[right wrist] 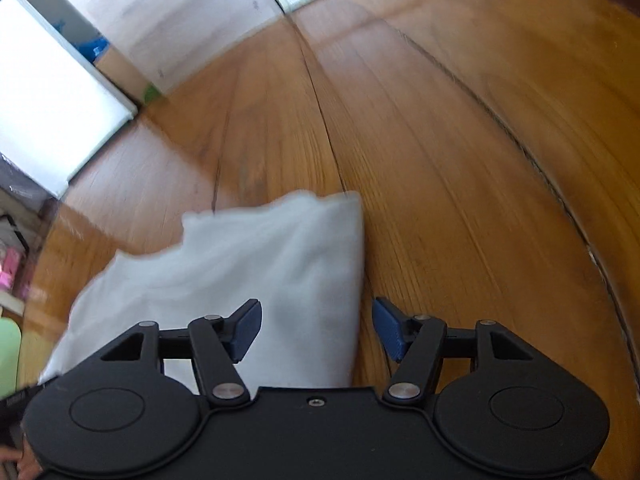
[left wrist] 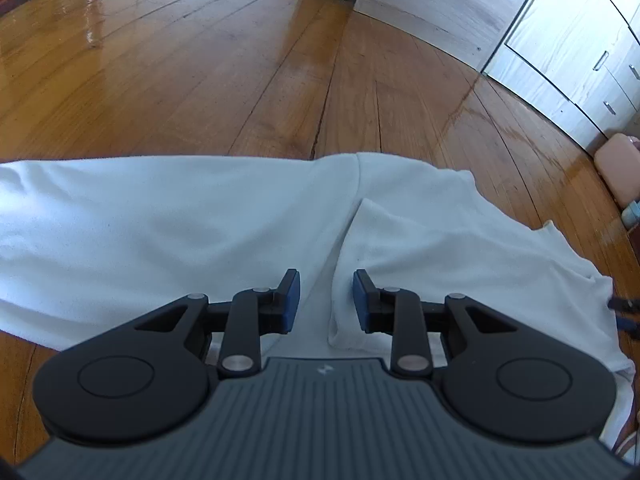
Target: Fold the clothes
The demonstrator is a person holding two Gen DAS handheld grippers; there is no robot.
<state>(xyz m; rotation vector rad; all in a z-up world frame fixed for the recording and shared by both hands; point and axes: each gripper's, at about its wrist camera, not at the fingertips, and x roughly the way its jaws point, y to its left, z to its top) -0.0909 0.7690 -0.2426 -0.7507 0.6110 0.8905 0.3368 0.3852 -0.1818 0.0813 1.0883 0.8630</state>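
A white garment [left wrist: 168, 232] lies spread on the wooden floor, with a folded flap [left wrist: 420, 264] laid over its right part. My left gripper [left wrist: 326, 300] hovers just above the flap's edge, its blue pads apart and pressing on nothing. In the right wrist view, which is blurred, the same white garment [right wrist: 248, 264] lies below my right gripper [right wrist: 316, 330]. Its jaws stand wide, one pad over the cloth and the other over bare floor, holding nothing.
Wooden floorboards [left wrist: 240, 60] stretch beyond the garment. White cabinets with handles [left wrist: 580, 52] line the right side, and a pink padded object [left wrist: 618, 164] sits near them. A white panel [right wrist: 52, 112] and cluttered items [right wrist: 12, 264] stand at the left in the right wrist view.
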